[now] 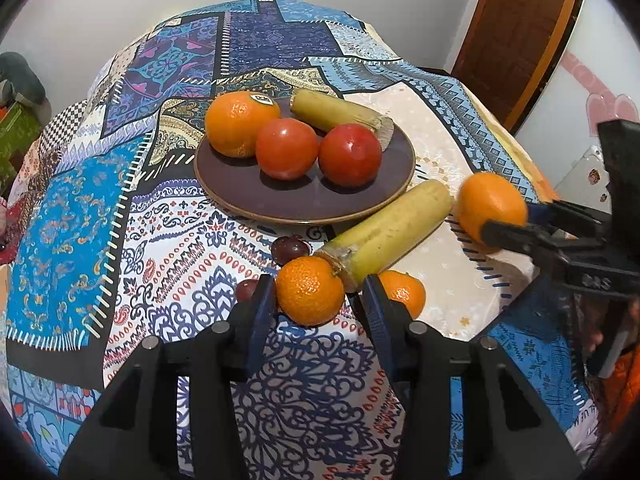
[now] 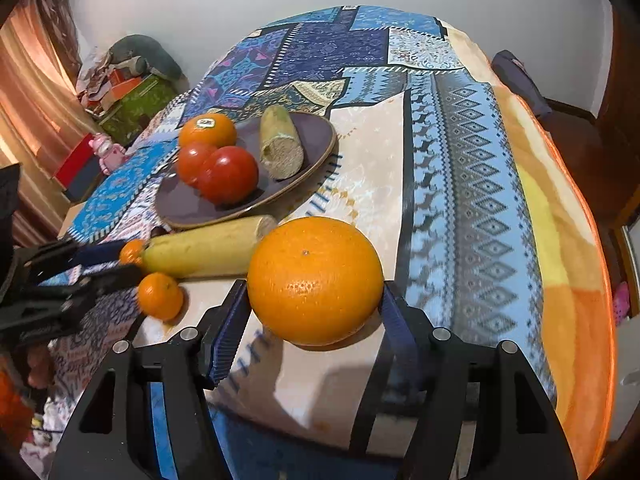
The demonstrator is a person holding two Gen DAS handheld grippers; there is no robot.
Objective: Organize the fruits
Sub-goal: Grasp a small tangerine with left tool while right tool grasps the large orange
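Observation:
A dark plate (image 1: pixel 372 196) (image 2: pixel 316 136) holds a stickered orange (image 1: pixel 236 122), two tomatoes (image 1: pixel 286 148) and a cut banana piece (image 1: pixel 336 112). On the cloth lie a longer banana piece (image 1: pixel 392 228) (image 2: pixel 204 250), two mandarins (image 1: pixel 310 290) (image 1: pixel 406 292) and dark grapes (image 1: pixel 290 248). My left gripper (image 1: pixel 318 300) is open with its fingers on either side of the near mandarin. My right gripper (image 2: pixel 314 304) (image 1: pixel 504 232) is open around a large orange (image 2: pixel 314 280) (image 1: pixel 490 204) resting on the cloth; gaps show at both pads.
The patchwork tablecloth (image 1: pixel 180 208) covers a rounded table that drops off at the right edge (image 2: pixel 580 280). Boxes and clutter (image 2: pixel 120 92) stand at the far left, a wooden door (image 1: pixel 516 32) at the far right.

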